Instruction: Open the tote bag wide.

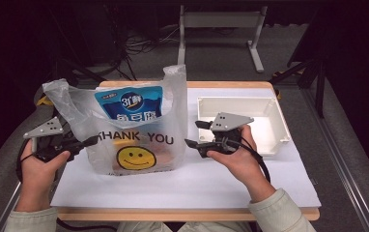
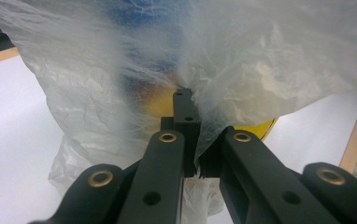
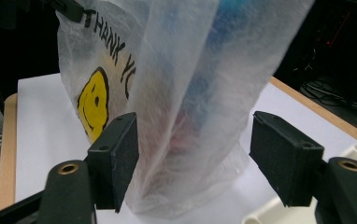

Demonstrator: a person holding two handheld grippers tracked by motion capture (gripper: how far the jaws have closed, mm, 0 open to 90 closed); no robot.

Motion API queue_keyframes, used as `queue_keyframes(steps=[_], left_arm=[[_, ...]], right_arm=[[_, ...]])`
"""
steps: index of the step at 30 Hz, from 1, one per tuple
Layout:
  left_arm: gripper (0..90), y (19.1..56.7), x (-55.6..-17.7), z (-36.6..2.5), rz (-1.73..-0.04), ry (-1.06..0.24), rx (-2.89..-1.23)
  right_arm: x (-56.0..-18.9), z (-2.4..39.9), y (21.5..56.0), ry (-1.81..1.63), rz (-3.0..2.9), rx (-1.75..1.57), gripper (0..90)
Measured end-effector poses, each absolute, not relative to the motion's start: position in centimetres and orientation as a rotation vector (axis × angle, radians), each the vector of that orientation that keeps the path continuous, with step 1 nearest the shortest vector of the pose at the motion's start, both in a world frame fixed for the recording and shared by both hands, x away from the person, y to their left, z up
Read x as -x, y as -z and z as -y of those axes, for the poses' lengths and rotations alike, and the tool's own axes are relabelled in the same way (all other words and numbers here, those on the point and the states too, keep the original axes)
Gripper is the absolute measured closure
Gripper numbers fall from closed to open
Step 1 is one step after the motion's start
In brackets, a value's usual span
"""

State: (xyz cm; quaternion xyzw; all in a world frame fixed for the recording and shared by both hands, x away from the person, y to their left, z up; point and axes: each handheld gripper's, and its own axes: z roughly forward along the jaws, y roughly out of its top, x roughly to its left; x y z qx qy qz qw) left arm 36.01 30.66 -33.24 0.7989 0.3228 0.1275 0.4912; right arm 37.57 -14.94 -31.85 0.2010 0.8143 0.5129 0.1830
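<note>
Plastic this thin crumples: our left gripper (image 2: 191, 140) pinches the bag (image 1: 134, 130); right gripper (image 3: 195, 158) gapes beside the bag's opposite edge, our next hold.

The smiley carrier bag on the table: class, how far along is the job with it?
Done: the left hand-held gripper has shut on the bag, which holds a blue packet. In hand: the right hand-held gripper stands open around the bag's other side, pads apart from it. Left: closing there; the white tray waits beside.
</note>
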Motion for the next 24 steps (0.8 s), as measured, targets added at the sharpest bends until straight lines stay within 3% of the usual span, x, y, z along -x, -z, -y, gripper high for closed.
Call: queue_keyframes(steps=[6, 12, 15, 20, 24], left_arm=[[87.9, 33.2, -35.9, -30.7, -0.786, -0.31, -1.931], [84.6, 33.3, -35.8, -30.7, -0.788, -0.357, -1.935], [82.4, 33.4, -35.8, -31.0, -0.802, -0.368, -1.915], [72.9, 33.1, -35.3, -31.5, -0.829, -0.392, -1.876], [72.7, 32.7, -34.6, -31.9, -0.827, -0.435, -1.87]], right_arm=[[-38.5, 13.7, 31.6, -1.506, -2.295, -0.571, 42.3], [-39.0, 13.6, 31.3, -1.511, -2.257, -0.535, 75.8], [-39.3, 13.7, 31.4, -1.495, -2.247, -0.541, 87.2], [-39.8, 13.7, 31.8, -1.488, -2.251, -0.561, 89.3], [-39.9, 13.7, 32.0, -1.48, -2.251, -0.575, 89.6]])
